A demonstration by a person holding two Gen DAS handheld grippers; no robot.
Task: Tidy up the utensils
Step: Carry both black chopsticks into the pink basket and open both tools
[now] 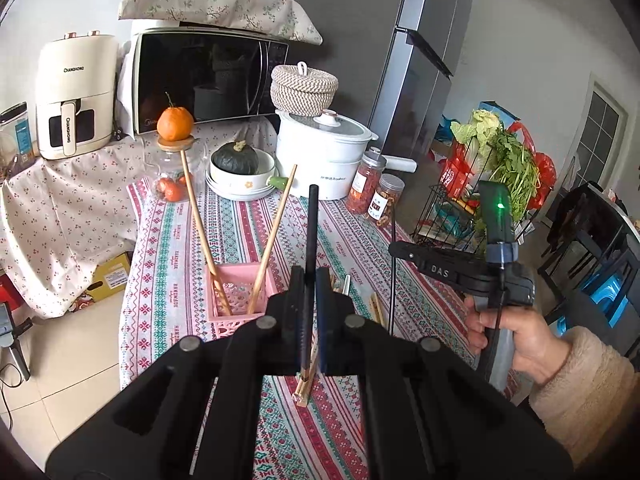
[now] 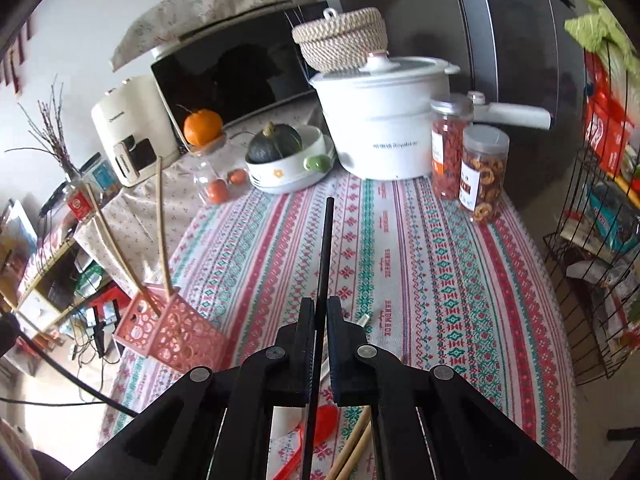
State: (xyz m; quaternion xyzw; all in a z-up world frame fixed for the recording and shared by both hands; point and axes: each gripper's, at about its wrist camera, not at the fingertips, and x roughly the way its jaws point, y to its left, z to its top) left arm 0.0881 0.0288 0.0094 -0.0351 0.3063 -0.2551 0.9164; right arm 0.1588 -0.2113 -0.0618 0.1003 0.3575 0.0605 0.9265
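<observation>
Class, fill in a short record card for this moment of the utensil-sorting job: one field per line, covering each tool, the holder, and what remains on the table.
Left tool: shut on a black chopstick
Right tool: shut on a black chopstick
Pink basket: on the patterned tablecloth, two wooden chopsticks standing in it
Still loose: wooden chopsticks and a red spoon lying near the right tool

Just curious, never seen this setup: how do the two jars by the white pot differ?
The taller jar holds small red dried bits; the shorter jar holds pale brownish ring-shaped slices. The taller jar stands nearer the white pot; the shorter jar sits in front of it, closer to the camera and the table edge. Both are clear, upright, capped with transparent lids, and carry white and orange labels.
</observation>
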